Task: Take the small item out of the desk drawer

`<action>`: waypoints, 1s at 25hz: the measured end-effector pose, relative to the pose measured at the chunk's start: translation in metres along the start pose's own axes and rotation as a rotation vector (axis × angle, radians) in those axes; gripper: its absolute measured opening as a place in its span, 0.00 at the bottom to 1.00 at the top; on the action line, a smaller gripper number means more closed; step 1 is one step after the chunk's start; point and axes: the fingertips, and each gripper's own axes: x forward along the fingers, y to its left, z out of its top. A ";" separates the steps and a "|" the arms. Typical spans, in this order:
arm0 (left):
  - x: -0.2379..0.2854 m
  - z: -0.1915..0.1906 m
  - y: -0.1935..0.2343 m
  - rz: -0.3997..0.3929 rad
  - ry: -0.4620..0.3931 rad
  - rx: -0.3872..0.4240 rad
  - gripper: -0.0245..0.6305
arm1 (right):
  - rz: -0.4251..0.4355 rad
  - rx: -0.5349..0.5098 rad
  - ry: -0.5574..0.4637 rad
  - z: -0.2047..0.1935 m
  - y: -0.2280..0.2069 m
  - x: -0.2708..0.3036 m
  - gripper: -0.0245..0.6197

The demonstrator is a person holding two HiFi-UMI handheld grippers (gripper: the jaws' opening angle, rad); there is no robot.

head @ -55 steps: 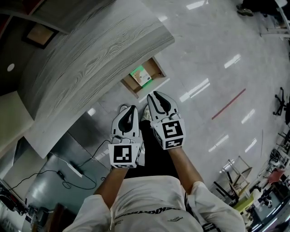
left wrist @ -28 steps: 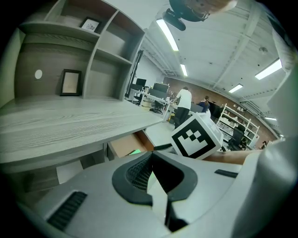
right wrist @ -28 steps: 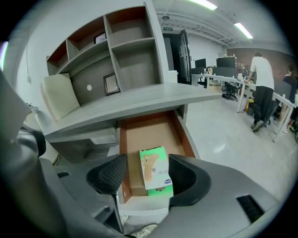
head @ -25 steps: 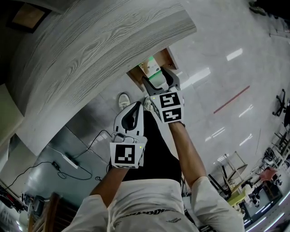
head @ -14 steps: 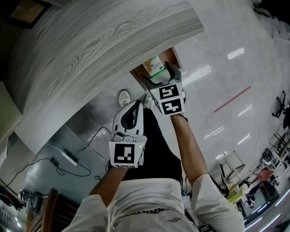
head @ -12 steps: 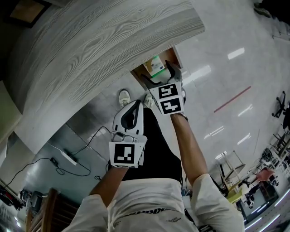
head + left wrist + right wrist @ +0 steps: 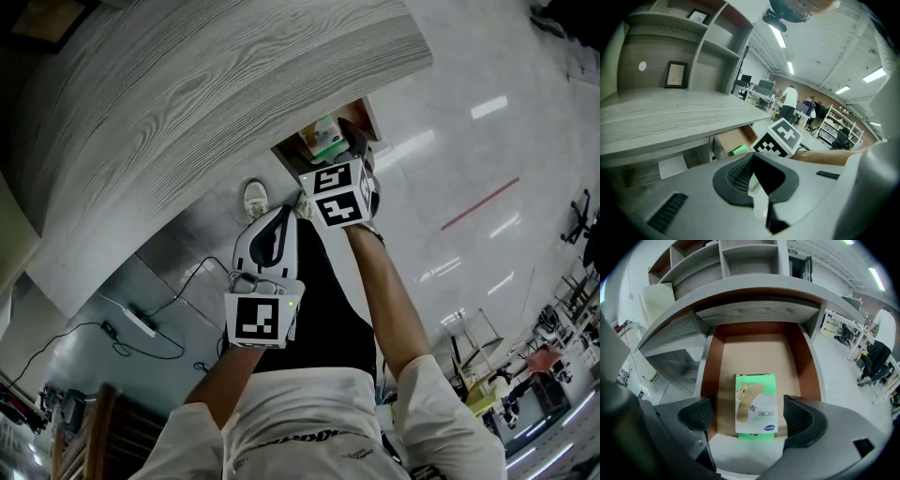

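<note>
A green and white box [image 7: 755,401] lies flat at the front of the open wooden drawer [image 7: 754,355] under the grey desk top [image 7: 216,103]. My right gripper [image 7: 750,416] hangs just above the drawer's front; its jaws are opening, and the box shows between the two pads with neither touching it. In the head view the right gripper [image 7: 336,141] covers part of the box [image 7: 323,139]. My left gripper [image 7: 279,217] is held back near the person's body, shut and with nothing in it. From the left gripper view the drawer [image 7: 733,140] and the box [image 7: 739,150] show beyond its jaws.
Shelves with a framed picture [image 7: 675,75] rise behind the desk. A white power strip with cables [image 7: 141,323] lies on the floor under the desk. A shoe [image 7: 253,199] stands below the drawer. Shiny floor with a red line [image 7: 478,204] spreads to the right.
My right gripper has reached forward from beside the left one to over the open drawer, and its jaws have spread apart. The left gripper has hardly moved.
</note>
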 end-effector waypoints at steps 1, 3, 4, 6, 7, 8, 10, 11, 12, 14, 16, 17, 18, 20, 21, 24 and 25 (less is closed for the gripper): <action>0.001 0.000 0.002 0.002 0.002 -0.003 0.06 | -0.003 -0.005 0.002 0.001 -0.001 0.002 0.71; 0.003 0.002 0.005 0.007 0.005 -0.007 0.06 | -0.004 -0.011 0.005 0.004 -0.004 0.006 0.71; 0.004 0.003 0.006 0.009 0.006 -0.009 0.06 | -0.001 -0.009 0.006 0.005 -0.005 0.008 0.71; 0.006 0.004 0.007 0.012 0.009 -0.010 0.06 | 0.006 -0.001 0.008 0.006 -0.008 0.010 0.71; 0.008 0.004 0.007 0.011 0.012 -0.008 0.06 | 0.008 0.002 0.009 0.006 -0.010 0.010 0.71; 0.009 0.004 0.007 0.009 0.014 -0.007 0.06 | 0.008 0.004 0.010 0.006 -0.012 0.011 0.70; 0.012 0.004 0.007 0.009 0.017 -0.013 0.06 | 0.011 0.004 0.017 0.005 -0.014 0.014 0.70; 0.013 0.004 0.008 0.010 0.019 -0.015 0.06 | 0.014 0.003 0.021 0.004 -0.014 0.015 0.70; 0.014 0.003 0.008 0.011 0.019 -0.015 0.06 | 0.016 0.002 0.025 0.004 -0.015 0.017 0.70; 0.016 0.003 0.012 0.017 0.006 -0.003 0.06 | 0.021 -0.001 0.032 0.003 -0.014 0.020 0.70; 0.018 0.002 0.016 0.024 -0.013 0.014 0.06 | 0.026 -0.002 0.040 0.003 -0.014 0.022 0.70; 0.018 0.001 0.018 0.026 -0.015 0.016 0.06 | 0.028 -0.001 0.044 0.004 -0.014 0.023 0.70; 0.019 0.001 0.019 0.028 -0.013 0.014 0.06 | 0.029 0.000 0.048 0.004 -0.014 0.023 0.70; 0.021 0.001 0.019 0.027 -0.008 0.009 0.06 | 0.030 0.001 0.057 0.003 -0.015 0.025 0.70; 0.021 0.002 0.019 0.027 -0.006 0.008 0.06 | 0.030 0.002 0.061 0.003 -0.015 0.025 0.70; 0.022 0.002 0.020 0.032 -0.005 0.008 0.06 | 0.019 0.004 0.071 0.002 -0.016 0.027 0.70; 0.023 0.001 0.021 0.033 -0.004 0.008 0.06 | 0.013 0.003 0.075 0.001 -0.017 0.028 0.70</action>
